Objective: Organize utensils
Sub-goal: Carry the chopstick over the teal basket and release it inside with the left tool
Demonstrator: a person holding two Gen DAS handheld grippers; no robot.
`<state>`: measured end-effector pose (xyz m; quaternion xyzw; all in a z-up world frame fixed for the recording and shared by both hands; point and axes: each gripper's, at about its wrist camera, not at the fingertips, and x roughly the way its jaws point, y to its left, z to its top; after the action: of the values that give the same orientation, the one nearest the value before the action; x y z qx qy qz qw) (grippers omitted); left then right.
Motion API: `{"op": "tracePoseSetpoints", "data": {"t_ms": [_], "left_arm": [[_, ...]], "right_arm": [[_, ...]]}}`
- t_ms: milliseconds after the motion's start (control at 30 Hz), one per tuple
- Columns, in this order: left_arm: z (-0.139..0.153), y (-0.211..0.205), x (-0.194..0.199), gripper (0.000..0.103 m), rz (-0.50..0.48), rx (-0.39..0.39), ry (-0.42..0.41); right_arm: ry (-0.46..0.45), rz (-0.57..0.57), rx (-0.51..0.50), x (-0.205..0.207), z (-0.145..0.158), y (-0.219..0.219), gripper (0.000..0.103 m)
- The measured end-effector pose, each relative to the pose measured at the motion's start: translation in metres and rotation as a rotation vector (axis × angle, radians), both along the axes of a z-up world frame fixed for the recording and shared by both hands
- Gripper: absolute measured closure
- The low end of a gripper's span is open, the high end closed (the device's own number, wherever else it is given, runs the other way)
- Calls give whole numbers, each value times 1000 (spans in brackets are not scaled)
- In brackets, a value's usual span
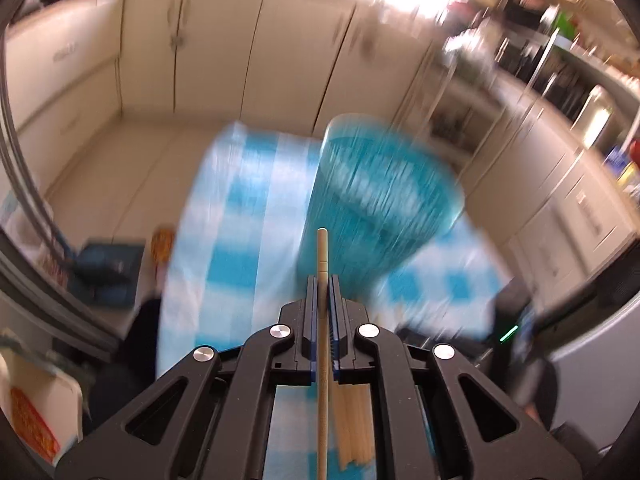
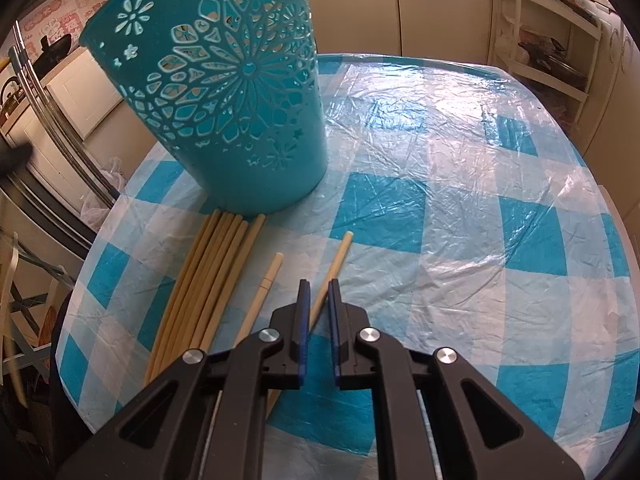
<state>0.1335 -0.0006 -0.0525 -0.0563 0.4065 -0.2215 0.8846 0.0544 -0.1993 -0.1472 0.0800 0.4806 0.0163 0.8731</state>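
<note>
A round counter (image 2: pixel 460 184) under a crinkled blue-and-white checked plastic cloth stands in a kitchen lined with cream cabinet doors (image 1: pixel 224 48). One teal plastic holder with cut-out flower patterns (image 2: pixel 224 92) sits on it. Just in front lie six pale wooden chopsticks in a bundle (image 2: pixel 208 280), plus two loose ones (image 2: pixel 264 288) beside them. The left hand-held gripper (image 1: pixel 323 284) is clamped on one more chopstick (image 1: pixel 322 256), lifted above the cloth. The right hand-held gripper (image 2: pixel 318 292) hovers over a loose chopstick (image 2: pixel 338 258), jaws nearly closed, gripping nothing.
</note>
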Motion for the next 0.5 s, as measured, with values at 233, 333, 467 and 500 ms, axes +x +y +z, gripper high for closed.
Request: {"op": "tracePoseSetpoints", "data": {"t_ms": [233,333,467,500], "left_arm": [[93,-17,14,98,70,-139,-333],[113,-40,27,98,122,-136,-433],[100,-73,60,98,183,-69,-492],[96,-79,66,98,190,-55,-491]], "right_arm": [[-28,-6,27,-12,-4,-13,93],[-36,-4,47,-13,-5,-20,93],[-54,-3,71,-15,-7,-28,93],[-57,-3,75,-16,-7,-29,93]]}}
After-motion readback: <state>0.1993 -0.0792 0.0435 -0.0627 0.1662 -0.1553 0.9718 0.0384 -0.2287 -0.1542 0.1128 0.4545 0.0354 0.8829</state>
